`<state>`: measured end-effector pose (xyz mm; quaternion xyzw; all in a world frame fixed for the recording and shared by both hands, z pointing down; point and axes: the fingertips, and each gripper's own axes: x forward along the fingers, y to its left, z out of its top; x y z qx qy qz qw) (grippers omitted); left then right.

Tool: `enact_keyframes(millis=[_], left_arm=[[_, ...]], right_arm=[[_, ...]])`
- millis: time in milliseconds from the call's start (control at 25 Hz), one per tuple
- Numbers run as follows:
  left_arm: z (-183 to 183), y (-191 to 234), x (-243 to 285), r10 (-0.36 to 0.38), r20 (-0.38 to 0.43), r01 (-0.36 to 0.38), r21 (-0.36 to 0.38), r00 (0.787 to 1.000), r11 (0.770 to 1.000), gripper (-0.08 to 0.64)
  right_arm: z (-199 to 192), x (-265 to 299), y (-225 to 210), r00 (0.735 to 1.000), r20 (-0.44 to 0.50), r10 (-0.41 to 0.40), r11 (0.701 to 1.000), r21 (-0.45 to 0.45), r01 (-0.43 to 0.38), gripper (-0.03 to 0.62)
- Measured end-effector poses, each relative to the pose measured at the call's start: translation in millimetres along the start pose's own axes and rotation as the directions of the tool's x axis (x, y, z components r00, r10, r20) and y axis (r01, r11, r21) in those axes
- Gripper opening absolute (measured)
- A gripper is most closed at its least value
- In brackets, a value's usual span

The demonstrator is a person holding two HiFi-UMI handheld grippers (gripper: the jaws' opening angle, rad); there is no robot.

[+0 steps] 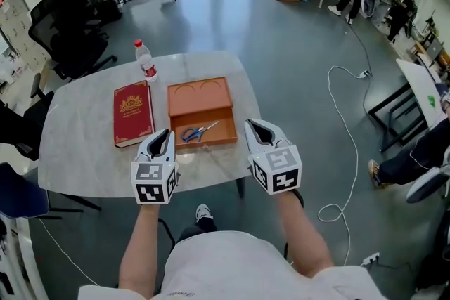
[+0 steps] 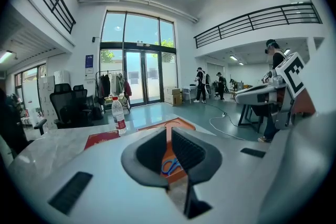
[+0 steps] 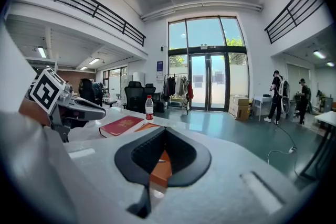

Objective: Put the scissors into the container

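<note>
The scissors (image 1: pixel 200 131) lie inside the container (image 1: pixel 200 91), in the compartment nearest me, just ahead of my left gripper (image 1: pixel 163 135) and ahead and to the left of my right gripper (image 1: pixel 254 126), so I judge the task done. Both grippers hang at the near edge of the table (image 1: pixel 84 151), jaws closed to a slit at most, with nothing between them. All that seems left is drawing my hands back.

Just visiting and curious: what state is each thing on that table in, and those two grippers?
scissors: lying inside the container.
orange container: open-topped, holding the scissors.
water bottle: upright, capped.
red book: closed, lying flat.
left gripper: shut, empty.
right gripper: shut, empty.
</note>
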<state>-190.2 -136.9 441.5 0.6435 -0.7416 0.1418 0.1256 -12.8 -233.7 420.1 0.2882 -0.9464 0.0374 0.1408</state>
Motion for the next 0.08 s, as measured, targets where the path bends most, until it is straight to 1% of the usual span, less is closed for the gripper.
enact_keyframes(millis=[80], left_arm=[[-2.4, -0.4, -2.1, -0.002, -0.005, 0.002, 0.004, 1.000, 1.000, 0.033]], right_arm=[[-1.1, -1.3, 1.4, 1.000, 0.001, -0.002, 1.000, 0.003, 0.002, 0.005]])
